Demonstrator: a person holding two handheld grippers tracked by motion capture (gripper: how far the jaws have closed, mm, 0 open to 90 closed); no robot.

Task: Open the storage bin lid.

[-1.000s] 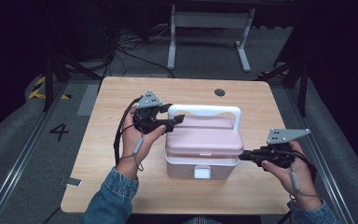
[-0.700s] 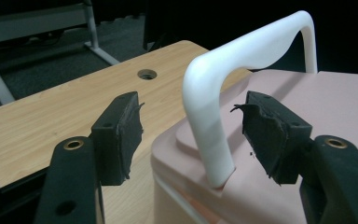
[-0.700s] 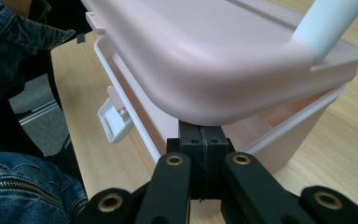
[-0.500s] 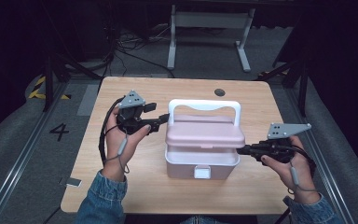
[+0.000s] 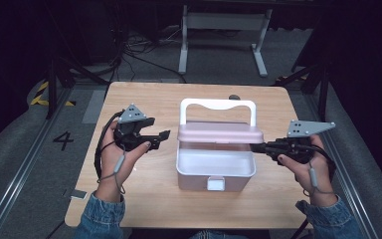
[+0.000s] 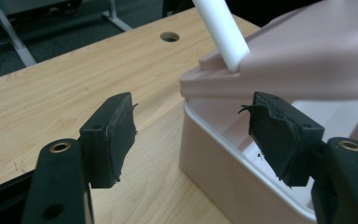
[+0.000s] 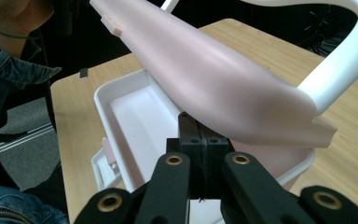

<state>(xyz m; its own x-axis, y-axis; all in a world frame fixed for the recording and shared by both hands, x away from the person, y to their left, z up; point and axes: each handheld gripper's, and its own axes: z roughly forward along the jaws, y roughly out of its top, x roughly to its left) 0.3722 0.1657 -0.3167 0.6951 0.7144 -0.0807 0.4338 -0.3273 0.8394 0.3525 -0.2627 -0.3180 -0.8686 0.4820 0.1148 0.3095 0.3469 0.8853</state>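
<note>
A pink box is seen in the middle of the wooden table, its lid raised off the base and its white handle standing upright. The lid's right edge is pinched between the closed jaws of the right gripper. The left gripper is held just beside the box's left side, apart from it, with its jaws spread wide and nothing between them.

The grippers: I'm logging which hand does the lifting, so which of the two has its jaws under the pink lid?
The right gripper: its shut jaws sit under the raised lid's right edge. The left gripper hangs open, clear of the box.
</note>
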